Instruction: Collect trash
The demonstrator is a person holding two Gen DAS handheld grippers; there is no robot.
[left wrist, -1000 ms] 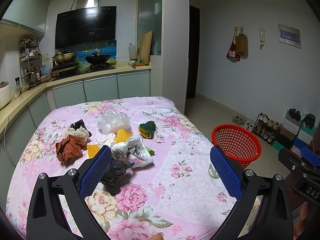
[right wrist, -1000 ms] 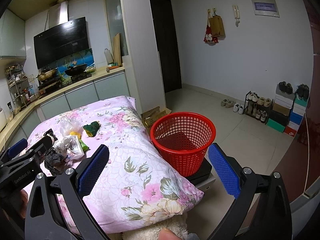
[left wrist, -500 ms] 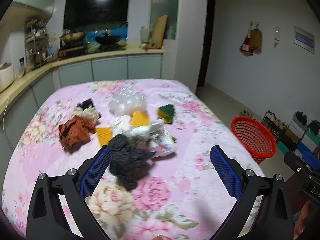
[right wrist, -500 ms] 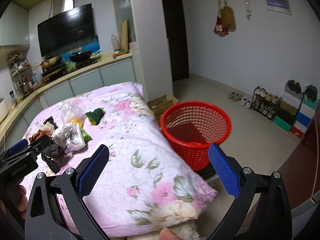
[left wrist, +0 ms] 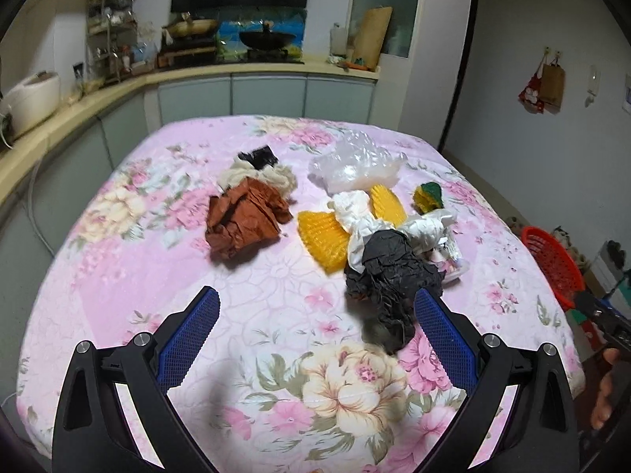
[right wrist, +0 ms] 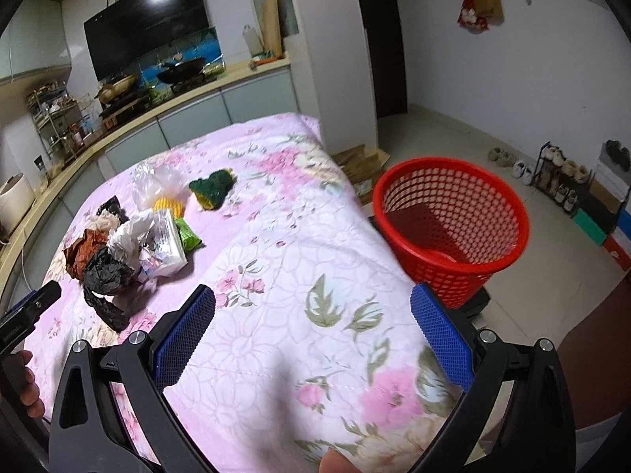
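Observation:
A heap of trash lies on the pink floral table (left wrist: 118, 260): crumpled black paper (left wrist: 388, 276), brown paper (left wrist: 244, 216), yellow foam nets (left wrist: 321, 232), white wrappers (left wrist: 394, 224), a clear plastic bag (left wrist: 359, 165), a green-yellow net (left wrist: 428, 193). My left gripper (left wrist: 315, 331) is open and empty, low over the table just in front of the black paper. My right gripper (right wrist: 313, 335) is open and empty over the table's right side. The red mesh basket (right wrist: 453, 220) stands on the floor to the right; it also shows in the left wrist view (left wrist: 552, 260).
A kitchen counter (left wrist: 197, 75) with a wok and pots runs behind the table. A white pillar (right wrist: 335, 59) and flattened cardboard (right wrist: 363, 161) stand by the table's far corner. A shoe rack (right wrist: 564, 173) and boxes line the right wall.
My left gripper has moved forward, left and down toward the trash heap, so the black paper now sits by its right finger. My right gripper has tilted down over the table edge.

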